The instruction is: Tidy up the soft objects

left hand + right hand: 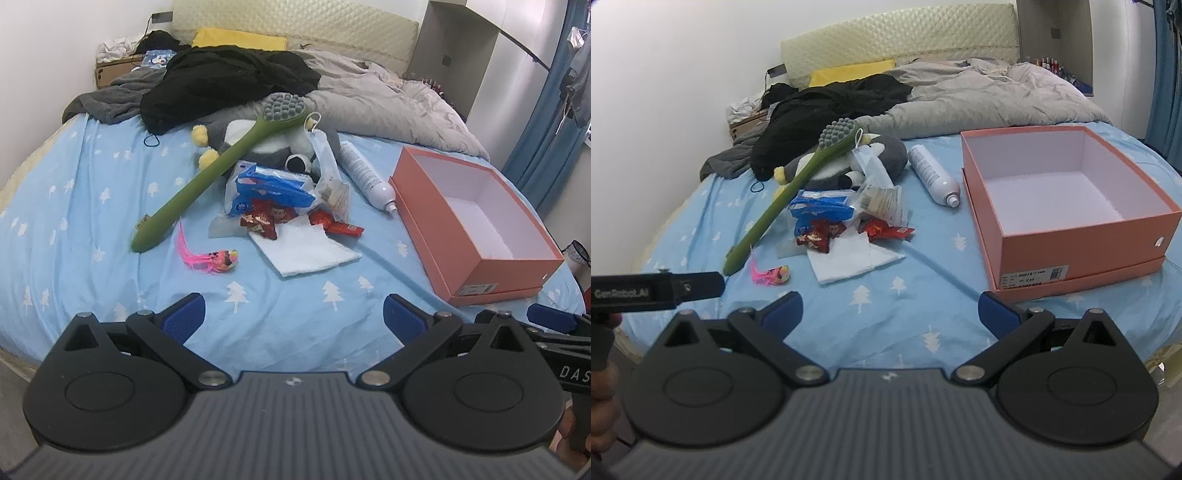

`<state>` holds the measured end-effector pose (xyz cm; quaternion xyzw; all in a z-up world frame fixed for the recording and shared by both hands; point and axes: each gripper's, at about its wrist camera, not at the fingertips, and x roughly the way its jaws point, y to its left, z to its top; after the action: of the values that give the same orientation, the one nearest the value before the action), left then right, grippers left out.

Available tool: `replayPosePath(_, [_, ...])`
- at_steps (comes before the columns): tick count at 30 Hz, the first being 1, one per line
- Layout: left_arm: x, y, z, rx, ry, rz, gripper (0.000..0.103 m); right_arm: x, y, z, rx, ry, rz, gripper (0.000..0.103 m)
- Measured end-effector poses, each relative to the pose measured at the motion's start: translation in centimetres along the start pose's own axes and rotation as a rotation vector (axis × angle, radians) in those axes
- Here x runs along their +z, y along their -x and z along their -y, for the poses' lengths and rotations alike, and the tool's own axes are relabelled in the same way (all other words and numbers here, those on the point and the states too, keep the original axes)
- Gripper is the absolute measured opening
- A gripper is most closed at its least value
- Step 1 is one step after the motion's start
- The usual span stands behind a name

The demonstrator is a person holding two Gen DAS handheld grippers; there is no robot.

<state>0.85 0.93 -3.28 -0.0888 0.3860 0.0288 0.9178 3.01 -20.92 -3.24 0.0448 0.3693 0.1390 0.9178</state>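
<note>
A grey and white plush penguin (280, 146) (886, 155) lies on the blue bed sheet under a long green brush (207, 177) (790, 192). In front of it lie a blue wipes pack (273, 186) (822, 206), red snack packets (264, 221) (820, 234), a white cloth (306, 247) (846, 260) and a pink toy (214, 260) (772, 275). An empty orange box (476, 258) (1082, 251) sits to the right. My left gripper (293, 317) and right gripper (890, 312) are open and empty, hovering near the bed's front edge.
A white spray can (364, 173) (932, 173) lies between the pile and the box. Black clothes (229, 81) (827, 107) and a grey duvet (388, 99) (979, 96) cover the bed's far half. A blue curtain (546, 118) hangs at right.
</note>
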Motion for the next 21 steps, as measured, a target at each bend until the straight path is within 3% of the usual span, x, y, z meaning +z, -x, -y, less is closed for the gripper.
replayPosePath(21, [-0.2,-2.2,-0.3,-0.032,-0.016,-0.006,0.103,-0.5,-1.8,0.5,0.015,-0.029,-0.017,0.103])
